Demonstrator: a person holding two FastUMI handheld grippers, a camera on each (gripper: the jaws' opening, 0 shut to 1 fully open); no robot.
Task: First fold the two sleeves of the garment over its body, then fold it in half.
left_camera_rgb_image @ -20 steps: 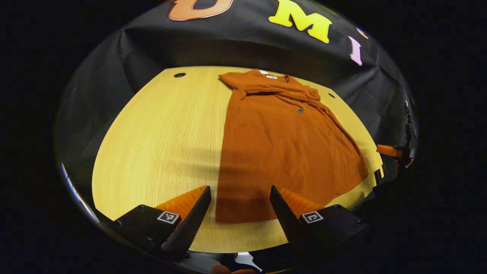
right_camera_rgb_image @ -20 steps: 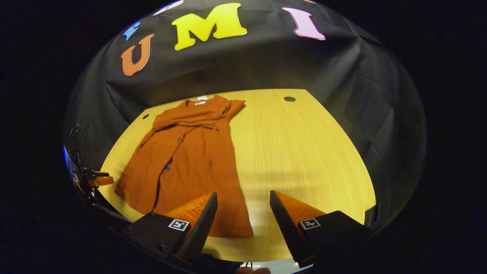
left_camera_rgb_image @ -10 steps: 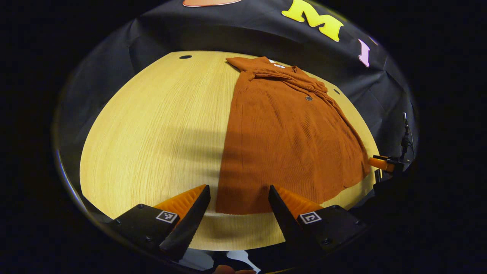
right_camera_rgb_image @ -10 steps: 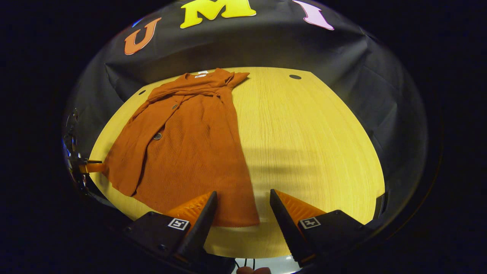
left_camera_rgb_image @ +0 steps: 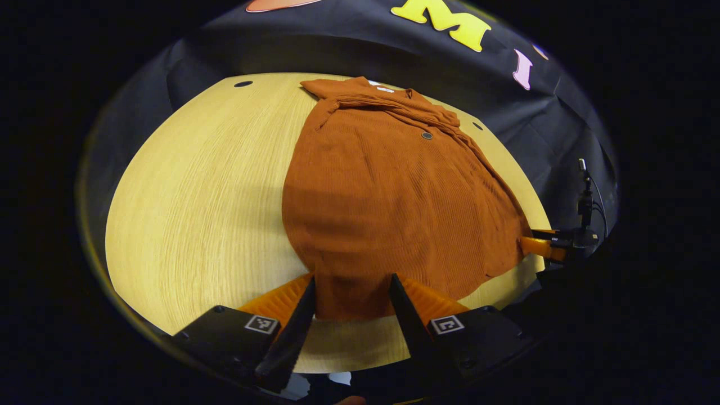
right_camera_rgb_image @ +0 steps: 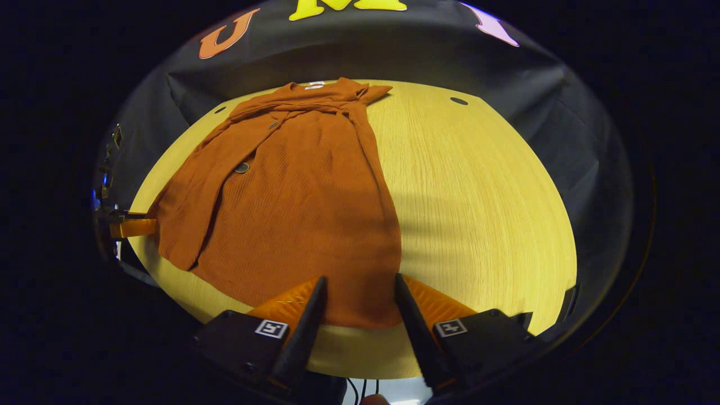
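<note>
My left claw (left_camera_rgb_image: 351, 295) and right claw (right_camera_rgb_image: 357, 295) both hang spread apart, gripping nothing, each straddling a bottom corner of the rust-orange dress (left_camera_rgb_image: 388, 197) on the wooden tabletop (left_camera_rgb_image: 197, 197). Its long axis runs straight ahead from both claws, hem nearest, collar farthest, sleeves (right_camera_rgb_image: 315, 104) lying across the chest. I judge the half-fold comes next.

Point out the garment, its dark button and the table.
garment (left_camera_rgb_image: 394, 202), left gripper view, middle of the body.
dark button (left_camera_rgb_image: 427, 135), left gripper view, its face.
table (right_camera_rgb_image: 478, 191), right gripper view, bare wood beside the garment.
</note>
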